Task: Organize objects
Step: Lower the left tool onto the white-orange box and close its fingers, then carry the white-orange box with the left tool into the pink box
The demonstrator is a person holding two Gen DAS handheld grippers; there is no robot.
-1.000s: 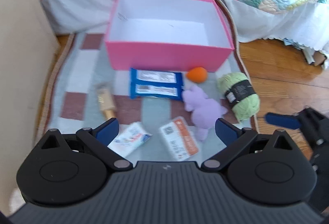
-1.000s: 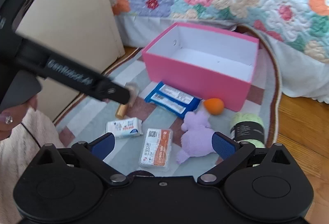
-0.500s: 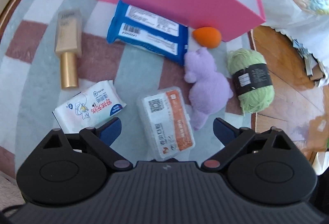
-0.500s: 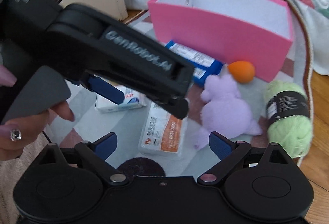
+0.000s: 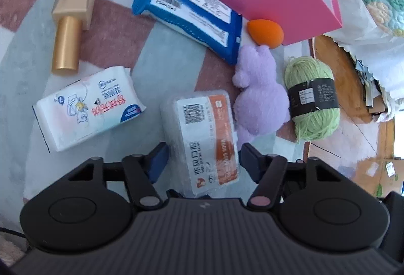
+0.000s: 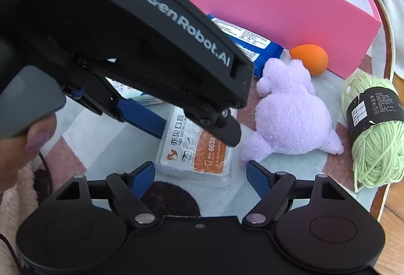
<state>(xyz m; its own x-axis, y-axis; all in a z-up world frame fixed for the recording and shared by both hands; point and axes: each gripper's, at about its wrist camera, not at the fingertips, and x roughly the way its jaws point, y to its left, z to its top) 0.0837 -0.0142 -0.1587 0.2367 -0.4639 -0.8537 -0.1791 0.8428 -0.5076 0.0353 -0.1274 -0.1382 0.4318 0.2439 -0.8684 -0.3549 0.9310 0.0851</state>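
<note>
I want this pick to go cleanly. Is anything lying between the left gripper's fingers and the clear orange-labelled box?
Nothing visible does. The left gripper is closing with the clear orange-labelled box already between its jaws, a small gap showing each side. The purple plush toy lies close beside the right finger, outside the jaws.

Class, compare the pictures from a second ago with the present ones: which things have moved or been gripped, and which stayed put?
Both grippers came down toward the rug. The left gripper now straddles the clear plastic case with the orange-and-white label, its jaws closing around it, though the pads do not visibly press yet. The right gripper is closing too, nothing between its fingers. The pink cardboard box, purple plush toy and green yarn ball lie where they did.
</note>
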